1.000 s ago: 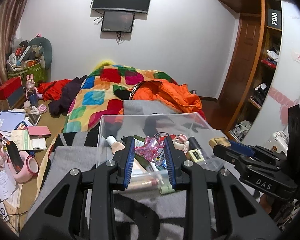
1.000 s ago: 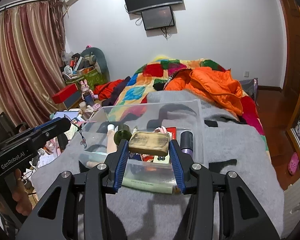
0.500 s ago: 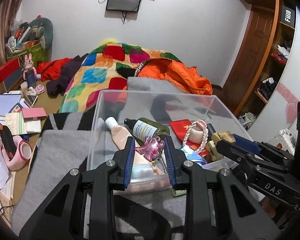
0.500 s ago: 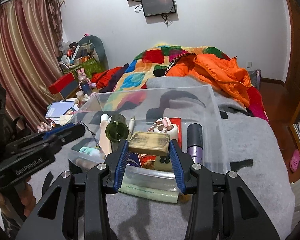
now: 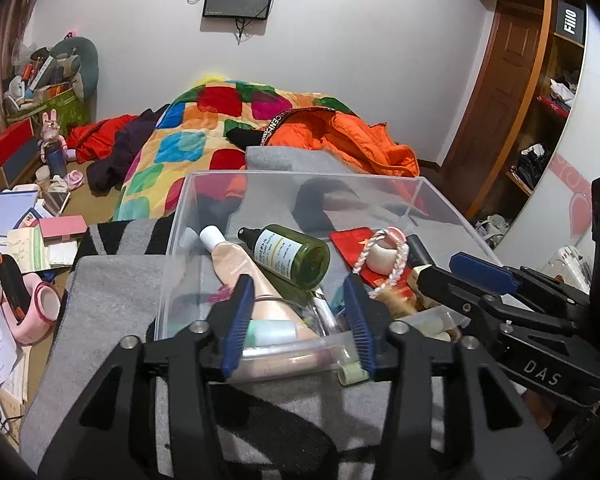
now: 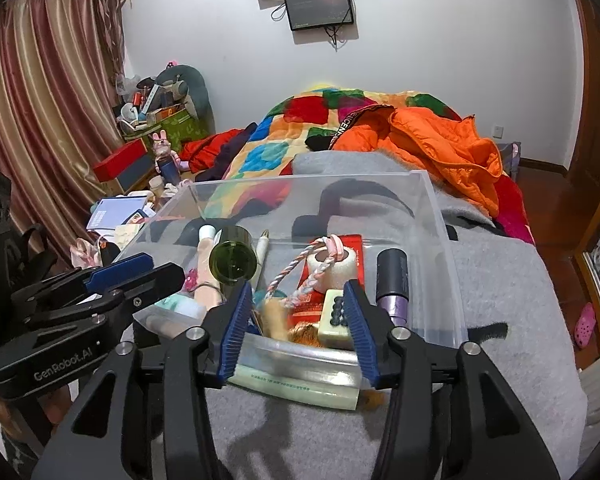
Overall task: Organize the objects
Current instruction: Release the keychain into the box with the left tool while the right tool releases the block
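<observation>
Both grippers, left (image 5: 298, 320) and right (image 6: 296, 326), hover with fingers spread and empty above the near edge of a clear plastic bin (image 5: 380, 184) on a grey blanket (image 6: 496, 280). Inside the bin lie a green glass bottle (image 5: 292, 254), a peach tube (image 5: 240, 268) and a white rope-tied roll (image 6: 332, 266).

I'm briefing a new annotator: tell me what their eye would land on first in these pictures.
First, the clear plastic bin on the grey blanket, crowded with toiletries, with a green bottle lying on its side in the middle. Both open grippers, left and right, hover at its near edge. Behind, the orange jacket lies on the patchwork quilt.
</observation>
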A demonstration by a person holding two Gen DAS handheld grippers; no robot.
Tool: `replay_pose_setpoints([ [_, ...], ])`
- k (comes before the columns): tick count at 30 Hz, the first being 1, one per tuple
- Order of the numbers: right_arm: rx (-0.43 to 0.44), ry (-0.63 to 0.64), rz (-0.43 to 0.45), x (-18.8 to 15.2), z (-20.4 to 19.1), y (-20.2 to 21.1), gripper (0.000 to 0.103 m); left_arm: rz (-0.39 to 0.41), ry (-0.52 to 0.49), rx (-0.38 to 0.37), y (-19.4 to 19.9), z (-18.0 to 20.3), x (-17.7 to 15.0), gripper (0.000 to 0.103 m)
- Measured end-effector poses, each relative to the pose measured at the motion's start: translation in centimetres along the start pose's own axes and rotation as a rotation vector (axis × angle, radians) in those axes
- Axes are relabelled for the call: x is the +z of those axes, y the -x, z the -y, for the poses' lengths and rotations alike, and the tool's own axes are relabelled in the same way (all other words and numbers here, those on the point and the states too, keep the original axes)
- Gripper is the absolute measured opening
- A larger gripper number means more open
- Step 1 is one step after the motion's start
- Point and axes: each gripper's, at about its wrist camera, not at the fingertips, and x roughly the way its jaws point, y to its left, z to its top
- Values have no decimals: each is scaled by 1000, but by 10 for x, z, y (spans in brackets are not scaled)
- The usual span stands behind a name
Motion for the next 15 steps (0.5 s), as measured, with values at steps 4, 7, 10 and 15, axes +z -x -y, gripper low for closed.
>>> replay_pose_setpoints([
  [4, -6, -1, 24, 0, 2, 13, 47, 22, -13, 10, 11, 7, 0, 62],
  [7, -26, 2, 54, -2, 6, 27, 52, 41, -12, 8, 21, 11, -2, 72],
  [10, -52, 4, 78, -7, 12, 42, 54, 50, -17, 5, 30, 17, -6, 80],
  [15, -83, -12, 74, -21, 28, 56, 54, 35, -6, 7, 35, 24, -19, 93],
])
